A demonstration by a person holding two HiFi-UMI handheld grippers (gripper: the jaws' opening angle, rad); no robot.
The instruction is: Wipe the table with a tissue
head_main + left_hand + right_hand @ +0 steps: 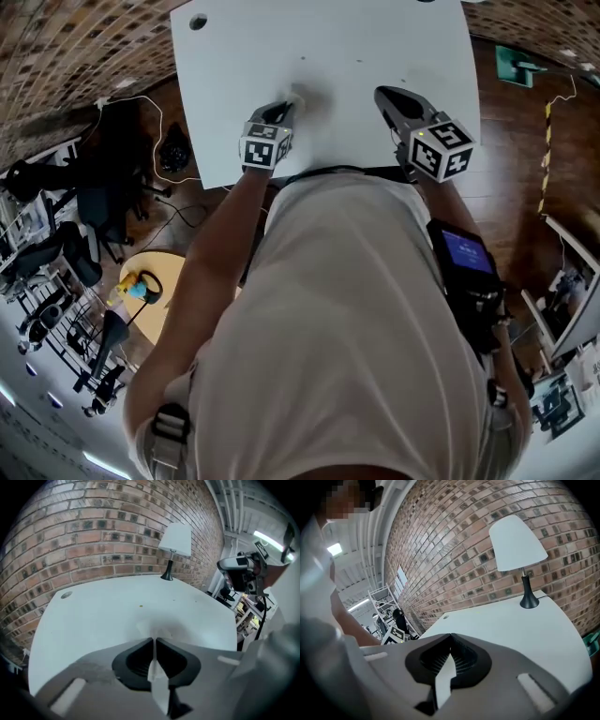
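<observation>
A crumpled white tissue [302, 97] lies pressed on the white table [337, 47] near its front edge. My left gripper [284, 110] is shut on it. In the left gripper view the jaws meet on a thin fold of the tissue [157, 628], which bunches on the table [93, 620] just ahead of my left gripper [154, 640]. My right gripper [382, 93] hovers over the table to the right of the tissue and apart from it. In the right gripper view the jaws of that gripper [450, 635] meet at the tips, with nothing seen gripped there.
A white-shaded lamp [518, 543] on a black base stands at the table's far side against the brick wall [108, 531]. A round cable hole [198, 21] sits in the far left corner. Chairs and a small round wooden table [155, 300] stand on the floor at left.
</observation>
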